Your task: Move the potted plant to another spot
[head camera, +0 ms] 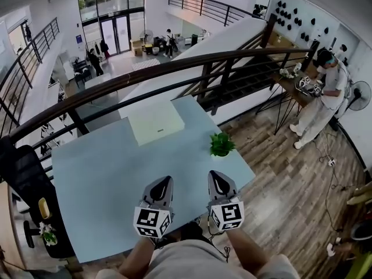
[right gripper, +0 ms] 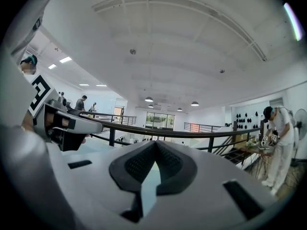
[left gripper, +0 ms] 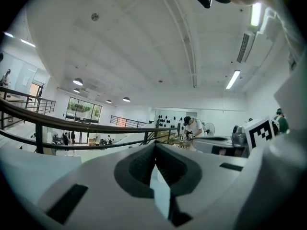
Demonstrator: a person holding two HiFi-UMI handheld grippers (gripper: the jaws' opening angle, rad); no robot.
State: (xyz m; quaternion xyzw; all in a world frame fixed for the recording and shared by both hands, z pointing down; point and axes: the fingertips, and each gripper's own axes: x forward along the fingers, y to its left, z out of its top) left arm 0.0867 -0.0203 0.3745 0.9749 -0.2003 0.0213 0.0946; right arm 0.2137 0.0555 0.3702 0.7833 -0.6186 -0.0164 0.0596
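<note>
- A bright open hall is seen from a raised wooden floor, bounded by a dark curved railing (head camera: pixel 145 71).
- A large pale blue table (head camera: pixel 104 173) is set against that railing.
- A pale flat box (head camera: pixel 156 121) is laid on the far middle of the table.
- The left gripper (head camera: pixel 163 182) and the right gripper (head camera: pixel 216 176) are held side by side over the near edge. Both are pointed level toward the railing, with the jaws pressed together and nothing between them.
- The potted plant (head camera: pixel 221 145) is stood upright near the table's right edge, just beyond the right gripper and apart from it. Its long axis is vertical, its leaves are spread upward, and its pot is mostly hidden under them.
</note>
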